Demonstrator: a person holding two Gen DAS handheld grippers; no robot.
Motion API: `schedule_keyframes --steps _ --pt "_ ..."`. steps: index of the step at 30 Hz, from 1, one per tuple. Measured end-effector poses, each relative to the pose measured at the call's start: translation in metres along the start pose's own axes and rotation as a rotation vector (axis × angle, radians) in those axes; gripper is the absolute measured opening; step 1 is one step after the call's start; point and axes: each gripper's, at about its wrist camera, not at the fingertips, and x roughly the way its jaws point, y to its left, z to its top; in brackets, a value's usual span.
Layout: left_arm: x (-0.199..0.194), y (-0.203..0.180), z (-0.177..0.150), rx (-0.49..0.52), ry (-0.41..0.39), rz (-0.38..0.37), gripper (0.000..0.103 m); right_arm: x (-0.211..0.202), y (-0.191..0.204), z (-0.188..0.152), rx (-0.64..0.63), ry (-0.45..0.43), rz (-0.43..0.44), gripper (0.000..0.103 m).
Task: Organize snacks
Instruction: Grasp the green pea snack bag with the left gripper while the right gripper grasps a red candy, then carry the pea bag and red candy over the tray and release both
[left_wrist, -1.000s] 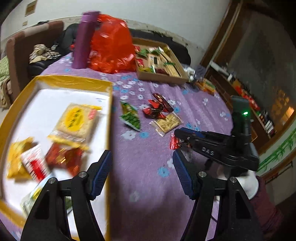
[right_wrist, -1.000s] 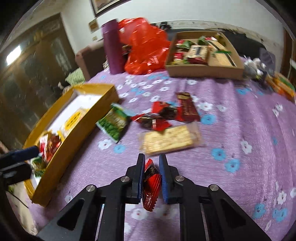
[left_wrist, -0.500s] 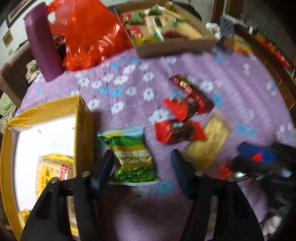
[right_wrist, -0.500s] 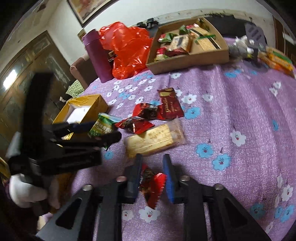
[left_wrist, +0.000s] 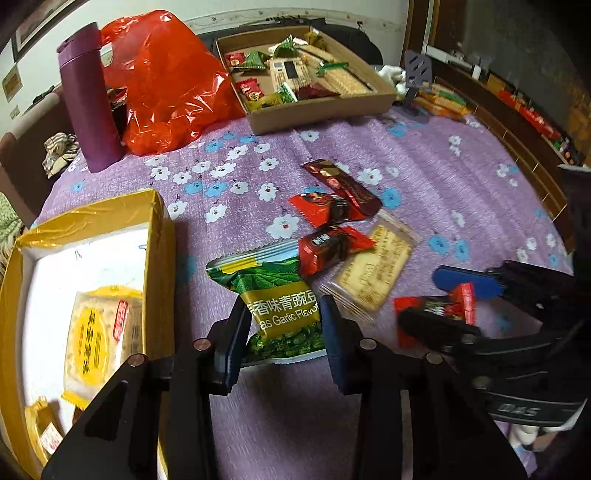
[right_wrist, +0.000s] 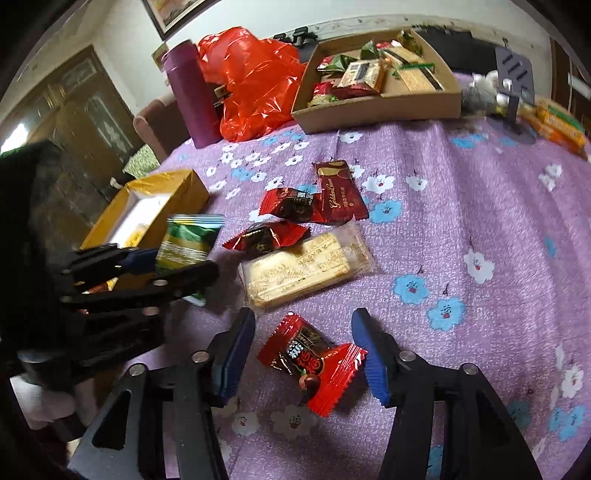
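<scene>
A green pea packet (left_wrist: 280, 295) lies on the purple flowered cloth beside the yellow box (left_wrist: 162, 236). My left gripper (left_wrist: 284, 332) straddles its lower half. Its jaws are closing and both pads meet the packet's sides. The right wrist view shows the same packet (right_wrist: 184, 243) pinched between the left fingers. My right gripper (right_wrist: 303, 350) has its jaws opening. A red candy (right_wrist: 310, 358) lies loose on the cloth between the blue pads, touching neither. In the left wrist view the right gripper (left_wrist: 443, 299) sits at the right with that candy (left_wrist: 436, 306).
A clear cracker packet (right_wrist: 306, 266), two red candies (right_wrist: 269, 236) and a dark red bar (right_wrist: 340, 195) lie mid-cloth. At the back stand a cardboard tray (left_wrist: 325, 110) of snacks, a red plastic bag (left_wrist: 166, 85) and a purple bottle (left_wrist: 88, 99). The yellow box holds yellow packets (left_wrist: 96, 332).
My left gripper swung right from over the yellow box to the green packet and narrowed around it. My right gripper opened and let the red candy drop onto the cloth.
</scene>
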Motion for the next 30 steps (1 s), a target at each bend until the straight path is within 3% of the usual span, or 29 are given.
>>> schedule_keyframes --steps 4,7,11,17,21,26,30 --pt "-0.017 0.001 -0.009 -0.036 -0.036 -0.034 0.036 0.004 0.017 -0.005 -0.099 0.008 -0.075 0.059" --pt "-0.031 0.005 -0.017 -0.073 -0.066 -0.063 0.036 0.004 0.025 -0.007 -0.13 0.025 -0.07 0.025" --pt "-0.055 0.012 -0.031 -0.115 -0.116 -0.078 0.036 0.002 0.025 -0.009 -0.116 0.024 -0.037 0.024" --pt "-0.094 0.039 -0.063 -0.219 -0.198 -0.079 0.036 -0.009 0.014 -0.005 -0.016 -0.031 0.113 0.024" --pt "-0.113 0.066 -0.089 -0.305 -0.234 -0.073 0.036 -0.012 0.016 -0.007 0.001 -0.058 0.12 0.024" --pt "-0.129 0.102 -0.115 -0.366 -0.257 0.016 0.036 -0.025 0.036 -0.007 -0.009 -0.082 0.129 0.024" --pt "-0.13 0.126 -0.131 -0.426 -0.267 0.021 0.036 -0.033 0.069 -0.002 -0.034 -0.069 0.194 0.024"
